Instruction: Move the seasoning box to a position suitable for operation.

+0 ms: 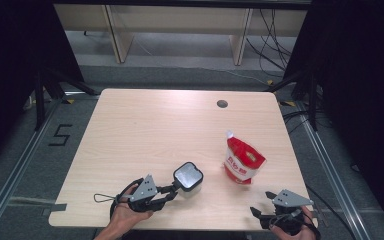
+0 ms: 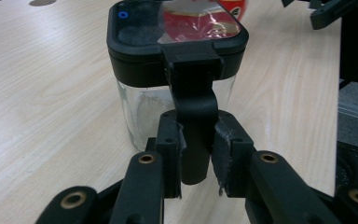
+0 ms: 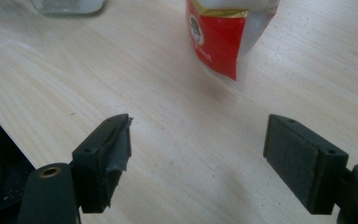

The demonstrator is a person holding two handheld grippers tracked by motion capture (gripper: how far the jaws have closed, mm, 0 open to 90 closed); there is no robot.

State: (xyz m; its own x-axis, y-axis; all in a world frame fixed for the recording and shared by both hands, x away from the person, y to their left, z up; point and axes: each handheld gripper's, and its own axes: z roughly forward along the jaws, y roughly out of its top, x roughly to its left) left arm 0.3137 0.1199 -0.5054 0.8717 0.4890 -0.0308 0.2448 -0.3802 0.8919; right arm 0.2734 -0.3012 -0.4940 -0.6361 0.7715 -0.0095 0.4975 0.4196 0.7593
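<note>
A clear square jar (image 1: pixel 188 177) with a black lid stands near the table's front, left of centre. In the left gripper view the jar (image 2: pixel 177 46) has a black latch handle (image 2: pixel 193 112) hanging down its front. My left gripper (image 2: pixel 196 149) is shut on that handle, and in the high view the same gripper (image 1: pixel 172 190) reaches the jar from the left. A red and white pouch (image 1: pixel 242 162) stands upright to the jar's right. My right gripper (image 1: pixel 261 202) rests open near the front right edge. Its jaws (image 3: pixel 198 154) hold nothing, with the pouch (image 3: pixel 223 37) some way ahead.
The light wooden table (image 1: pixel 155 125) has a round cable hole (image 1: pixel 222 104) at the back. Its front edge runs just under both hands. Dark curtains and floor rails flank the table, and wooden furniture legs stand beyond it.
</note>
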